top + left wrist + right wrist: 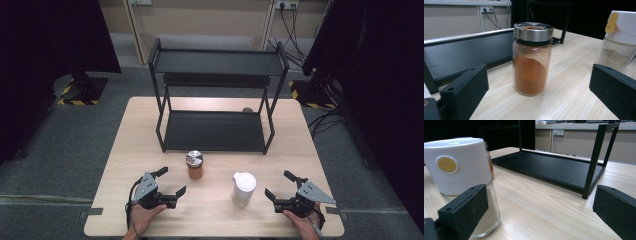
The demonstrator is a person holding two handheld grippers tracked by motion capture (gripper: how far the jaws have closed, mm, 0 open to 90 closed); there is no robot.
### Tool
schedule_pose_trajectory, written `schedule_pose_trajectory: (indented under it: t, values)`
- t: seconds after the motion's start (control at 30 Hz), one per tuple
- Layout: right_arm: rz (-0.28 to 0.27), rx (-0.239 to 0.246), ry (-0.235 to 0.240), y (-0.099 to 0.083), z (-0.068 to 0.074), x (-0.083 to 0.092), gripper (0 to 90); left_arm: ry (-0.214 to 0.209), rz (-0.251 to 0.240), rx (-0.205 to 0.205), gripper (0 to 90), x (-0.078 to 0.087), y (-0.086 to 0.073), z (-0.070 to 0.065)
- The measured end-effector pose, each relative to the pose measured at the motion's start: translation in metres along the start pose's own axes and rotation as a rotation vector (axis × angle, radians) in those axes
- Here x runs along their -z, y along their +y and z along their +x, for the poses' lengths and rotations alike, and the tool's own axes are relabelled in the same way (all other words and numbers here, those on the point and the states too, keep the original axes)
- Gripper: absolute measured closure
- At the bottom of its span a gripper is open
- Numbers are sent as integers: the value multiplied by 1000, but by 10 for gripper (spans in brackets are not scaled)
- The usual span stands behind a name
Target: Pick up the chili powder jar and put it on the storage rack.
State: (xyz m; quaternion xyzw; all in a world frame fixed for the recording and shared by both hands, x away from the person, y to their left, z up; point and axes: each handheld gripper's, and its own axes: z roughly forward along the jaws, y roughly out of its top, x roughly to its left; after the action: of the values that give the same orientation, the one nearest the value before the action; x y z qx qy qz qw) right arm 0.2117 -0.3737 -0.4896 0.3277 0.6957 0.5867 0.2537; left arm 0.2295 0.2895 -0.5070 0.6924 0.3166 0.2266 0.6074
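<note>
I have both grippers low over the near edge of the wooden table [125, 150], each in one hand. My left gripper [171, 182] has its jaws spread wide with nothing between them, and it faces the spice jar [195, 165], which stands upright just ahead of it, apart from both jaws. In the left gripper view that jar [532, 60] sits centred between the two black jaws, glass body partly filled with orange-brown powder, shiny metal cap on top.

My right gripper [279, 186] is likewise wide open and empty. The white-lidded jar [243, 188] stands upright just to its left, near the jaw tip; I cannot tell whether they touch. In the right gripper view this jar [461, 170] is beside the left jaw, showing a yellow dot on its white lid and pale powder in the glass below.

The two jars stand near each other, not touching, in front of the black two-tier rack [215, 131], whose lower shelf lies just behind the spice jar
</note>
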Motion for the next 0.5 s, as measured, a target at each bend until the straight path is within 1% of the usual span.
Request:
schedule_pose_trajectory:
  t: [0.27,0.37,0.5]
  values:
    - [1,-3,-2,0,0,0,4,2,0,0,17,0,0,0]
    - [2,-4,-1,0,0,-1,4,3,-1,6,17,-2,0,0]
    - [1,-1,5,0,1,-1,4,2,-3,3,17,-2,0,-1]
